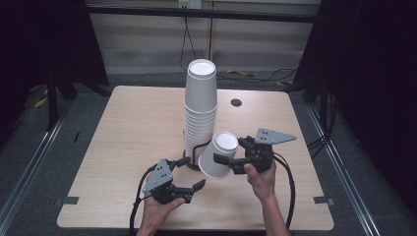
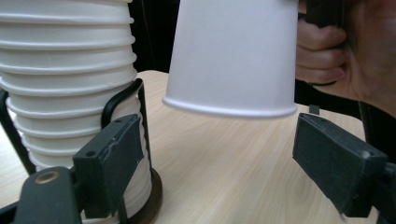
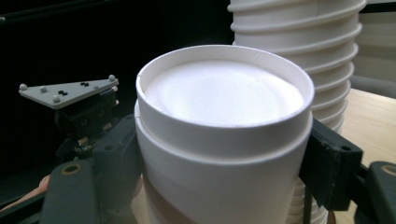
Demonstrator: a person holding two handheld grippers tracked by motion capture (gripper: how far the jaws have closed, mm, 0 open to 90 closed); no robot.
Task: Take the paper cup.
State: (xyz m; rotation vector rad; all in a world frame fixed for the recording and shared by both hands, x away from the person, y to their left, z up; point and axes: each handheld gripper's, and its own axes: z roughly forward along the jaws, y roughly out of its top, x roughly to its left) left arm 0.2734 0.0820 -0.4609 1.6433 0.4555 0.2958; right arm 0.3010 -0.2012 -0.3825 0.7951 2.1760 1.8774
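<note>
A tall stack of upside-down white paper cups (image 1: 200,105) stands in a black wire holder (image 1: 193,163) at the table's middle. My right gripper (image 1: 232,152) is shut on a single white cup (image 1: 218,156), bottom up and tilted, held off the table just right of the stack's foot. In the right gripper view this cup (image 3: 224,140) sits between both jaws, with the stack (image 3: 317,56) behind it. My left gripper (image 1: 192,173) is open, low in front of the holder. In the left gripper view the held cup (image 2: 233,56) hangs above the open gripper (image 2: 224,158), the stack (image 2: 65,84) at left.
The wooden table (image 1: 128,128) has a small dark cable hole (image 1: 236,103) behind the stack. Black frame posts stand at both sides and cables (image 1: 241,73) lie on the floor beyond the far edge. The person's right hand (image 2: 345,51) is close behind the held cup.
</note>
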